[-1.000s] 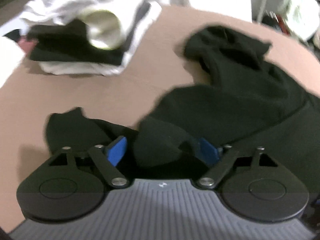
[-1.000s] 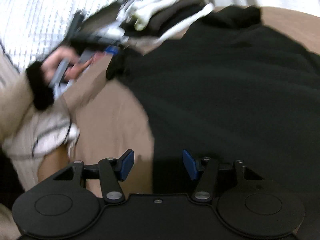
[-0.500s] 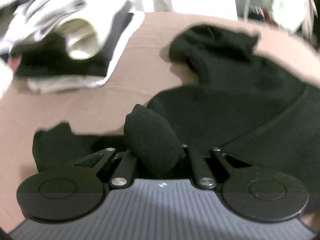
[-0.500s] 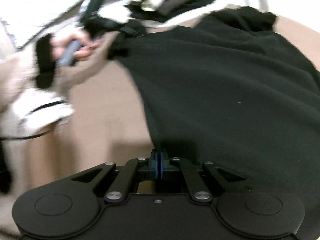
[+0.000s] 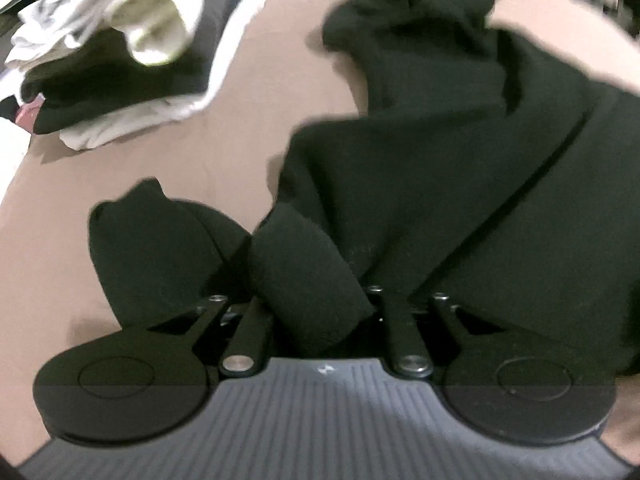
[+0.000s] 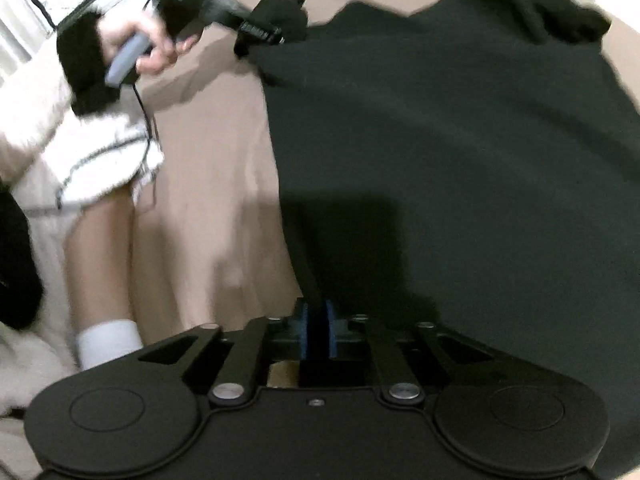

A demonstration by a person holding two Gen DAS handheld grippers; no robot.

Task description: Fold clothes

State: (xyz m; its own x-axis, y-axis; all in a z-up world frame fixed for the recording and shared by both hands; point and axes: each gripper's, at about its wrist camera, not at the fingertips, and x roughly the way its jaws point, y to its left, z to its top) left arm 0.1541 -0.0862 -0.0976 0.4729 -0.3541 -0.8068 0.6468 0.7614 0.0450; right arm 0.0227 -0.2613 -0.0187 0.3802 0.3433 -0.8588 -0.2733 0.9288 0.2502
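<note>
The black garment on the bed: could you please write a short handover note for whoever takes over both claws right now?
Left claw: clamped on a bunched fold of the black garment, jaws easing open slightly.
Right claw: pinching the garment's near edge, jaws likewise easing.
Garment: spread on the tan bed cover, not yet folded.
Folded pile: at the far left corner.
Left: make the folds, then stack it.

Tan bedspread (image 5: pixel 256 92), white curtain (image 6: pixel 28 8)
</note>
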